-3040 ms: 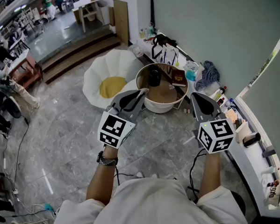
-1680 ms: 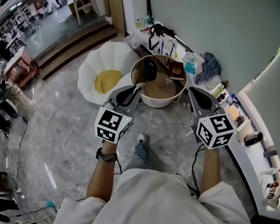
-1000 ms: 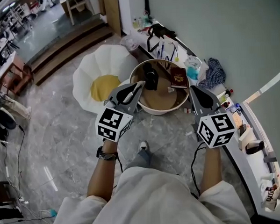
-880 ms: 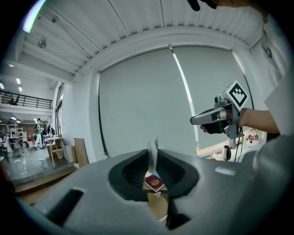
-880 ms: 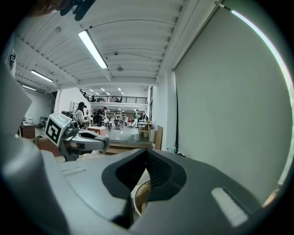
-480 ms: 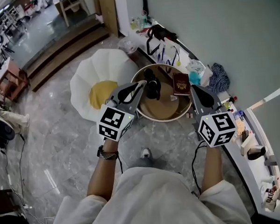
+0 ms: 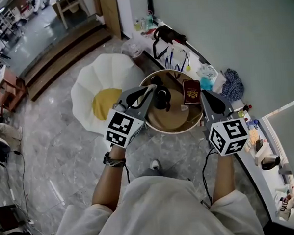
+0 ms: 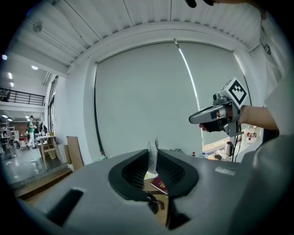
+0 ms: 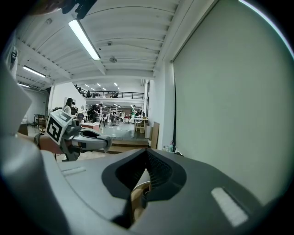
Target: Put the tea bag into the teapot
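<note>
You pinched the tea bag (image 8: 151, 159) thinly in your left gripper (image 7: 151, 89) near the teapot (image 7: 161, 98), right gripper (image 9: 147, 155) closed and empty; a jolt could have dropped it short.

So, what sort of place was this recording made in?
Probably a large open-plan workshop or lab hall, not a home: it has a grey polished stone floor, a white ribbed ceiling with long strip lights, and an upper gallery with a dark railing.
</note>
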